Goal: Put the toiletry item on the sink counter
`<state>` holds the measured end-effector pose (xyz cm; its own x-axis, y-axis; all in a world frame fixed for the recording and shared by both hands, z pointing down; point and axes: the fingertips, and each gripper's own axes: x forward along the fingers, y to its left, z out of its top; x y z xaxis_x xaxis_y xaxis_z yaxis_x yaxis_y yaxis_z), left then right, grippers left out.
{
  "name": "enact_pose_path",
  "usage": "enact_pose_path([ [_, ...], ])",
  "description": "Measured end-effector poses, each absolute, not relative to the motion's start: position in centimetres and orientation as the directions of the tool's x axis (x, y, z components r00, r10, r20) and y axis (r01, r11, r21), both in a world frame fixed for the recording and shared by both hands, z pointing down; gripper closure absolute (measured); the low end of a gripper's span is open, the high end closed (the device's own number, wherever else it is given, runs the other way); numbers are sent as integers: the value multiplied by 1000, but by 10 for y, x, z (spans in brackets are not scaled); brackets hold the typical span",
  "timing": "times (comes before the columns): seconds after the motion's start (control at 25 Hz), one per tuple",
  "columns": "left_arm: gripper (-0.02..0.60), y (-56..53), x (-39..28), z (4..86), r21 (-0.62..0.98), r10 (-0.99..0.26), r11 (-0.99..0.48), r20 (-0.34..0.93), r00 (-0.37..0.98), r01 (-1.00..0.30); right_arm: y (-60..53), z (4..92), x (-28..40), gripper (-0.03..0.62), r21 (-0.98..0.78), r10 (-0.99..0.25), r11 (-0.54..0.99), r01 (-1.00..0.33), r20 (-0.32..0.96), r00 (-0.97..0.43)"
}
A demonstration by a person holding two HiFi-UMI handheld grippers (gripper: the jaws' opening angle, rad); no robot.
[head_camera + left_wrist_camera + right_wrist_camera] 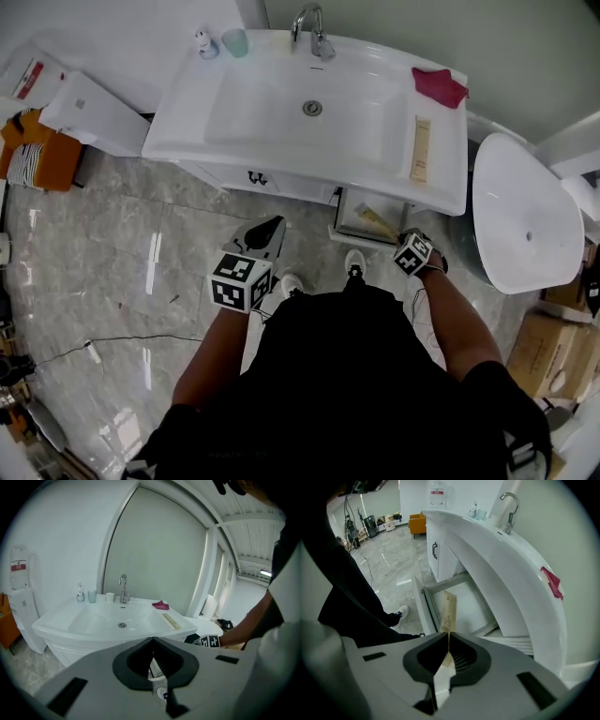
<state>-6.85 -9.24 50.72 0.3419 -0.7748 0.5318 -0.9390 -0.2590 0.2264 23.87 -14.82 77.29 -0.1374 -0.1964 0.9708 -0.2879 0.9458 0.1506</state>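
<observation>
A flat tan toiletry packet (449,612) sticks out of my right gripper (448,635), whose jaws are shut on its near end. It hangs over the open white drawer (465,603) under the sink. In the head view the right gripper (400,236) is at the drawer (349,217), with the packet (376,221) pointing into it. Another tan packet (420,148) lies on the right rim of the white sink counter (187,131). My left gripper (266,231) is held in front of the cabinet, shut and empty; its own view (153,640) looks at the sink.
A red cloth (439,86) lies at the counter's back right. A faucet (310,24), a cup (235,41) and a small bottle (203,42) stand along the back. A white toilet (523,217) is at the right. An orange seat (37,152) and a white bin (94,114) are at the left.
</observation>
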Motion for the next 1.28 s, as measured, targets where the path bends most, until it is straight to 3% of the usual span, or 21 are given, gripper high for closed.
enact_pose_path([
  [0.8,577,-91,-60,512,186,-779,-111,594,202,-976,-170,838,201,580,197,-158,936,293,976,-150],
  [1.28,577,-85,-62,516,175,-764,-50,627,151,-983,-175,862,192,580,203,-160,932,301,974,-161],
])
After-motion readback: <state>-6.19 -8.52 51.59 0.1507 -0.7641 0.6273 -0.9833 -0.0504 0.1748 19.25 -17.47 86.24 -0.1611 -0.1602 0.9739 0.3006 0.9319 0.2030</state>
